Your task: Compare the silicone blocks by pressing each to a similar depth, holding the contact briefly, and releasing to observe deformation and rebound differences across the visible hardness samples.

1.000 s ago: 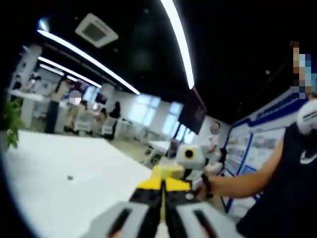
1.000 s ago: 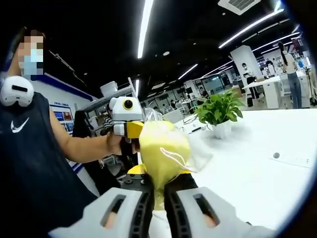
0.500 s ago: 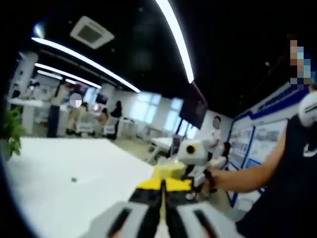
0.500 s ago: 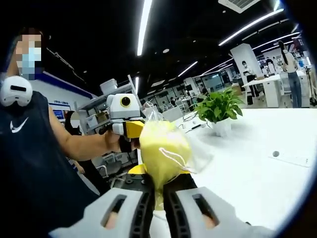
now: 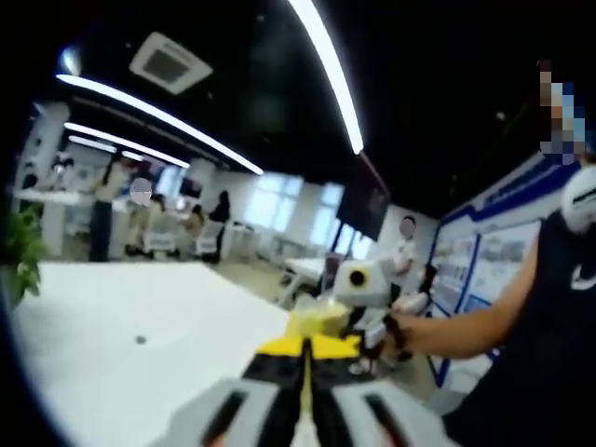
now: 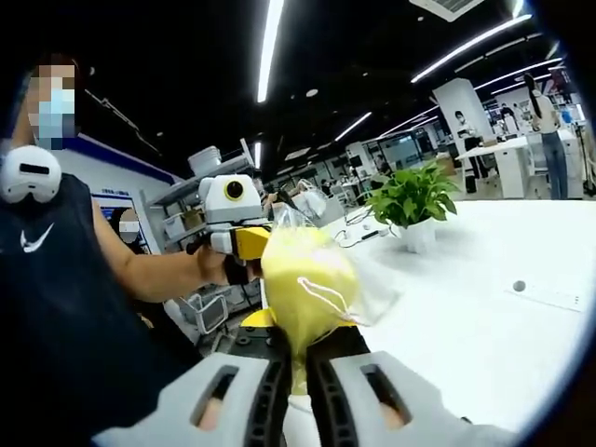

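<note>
You had the right gripper pinching the yellow bag, upright above closed jaws; left gripper pressed shut nearby.

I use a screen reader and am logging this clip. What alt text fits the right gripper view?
The right gripper holds a yellow lump in a clear plastic bag between closed jaws above a white table. Behind the bag is the left gripper, held by a person in a dark sleeveless top; a potted plant stands on the table.
</note>
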Motion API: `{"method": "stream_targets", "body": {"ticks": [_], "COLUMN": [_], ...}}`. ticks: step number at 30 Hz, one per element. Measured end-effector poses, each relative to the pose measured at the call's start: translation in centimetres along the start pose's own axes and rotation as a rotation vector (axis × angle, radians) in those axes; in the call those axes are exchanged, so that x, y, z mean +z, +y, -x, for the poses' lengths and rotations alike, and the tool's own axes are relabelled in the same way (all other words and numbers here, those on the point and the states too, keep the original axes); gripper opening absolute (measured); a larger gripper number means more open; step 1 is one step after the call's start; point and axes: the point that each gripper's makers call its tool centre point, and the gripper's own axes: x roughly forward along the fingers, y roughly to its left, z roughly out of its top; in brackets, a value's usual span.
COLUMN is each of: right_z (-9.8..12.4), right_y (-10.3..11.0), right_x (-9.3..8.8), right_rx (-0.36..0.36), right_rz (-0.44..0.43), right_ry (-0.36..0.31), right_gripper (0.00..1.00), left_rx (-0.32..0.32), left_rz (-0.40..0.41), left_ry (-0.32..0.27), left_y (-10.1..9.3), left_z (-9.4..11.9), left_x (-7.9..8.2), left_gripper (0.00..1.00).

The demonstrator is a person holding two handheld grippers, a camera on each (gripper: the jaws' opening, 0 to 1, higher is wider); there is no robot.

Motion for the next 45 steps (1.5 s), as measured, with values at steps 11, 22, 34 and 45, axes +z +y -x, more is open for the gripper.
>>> {"method": "stream_targets", "body": {"ticks": [11, 22, 34, 45], "right_z": [-0.1, -0.3, -0.1, -0.1], "right_y": [0.1, 0.1, 0.1, 0.4], "right_x": [-0.3, -0.6, -1.2, -0.3], "right_rx": [0.02, 0.032, 0.031, 0.021], "right_rz": [-0.011, -0.033, -0.033, 0.028], "right_ry": [0.026, 0.037, 0.056, 0.006], "right_gripper": [0.0, 0.0, 0.0, 0.05], "left_rx": [0.006, 0.018, 0.017, 0.005], "left_rz": [-0.018, -0.008, 0.003, 0.017], "left_ry": [-0.002, 0.017, 0.031, -0.023], "left_y": [0.3, 0.5, 0.5, 0.0], "left_z": [0.0, 0.0, -0.1, 0.3], "left_x": [-0.4, -0.6, -1.3, -0.3], "left_gripper": [0.0, 0.0, 0.0, 0.0]}}
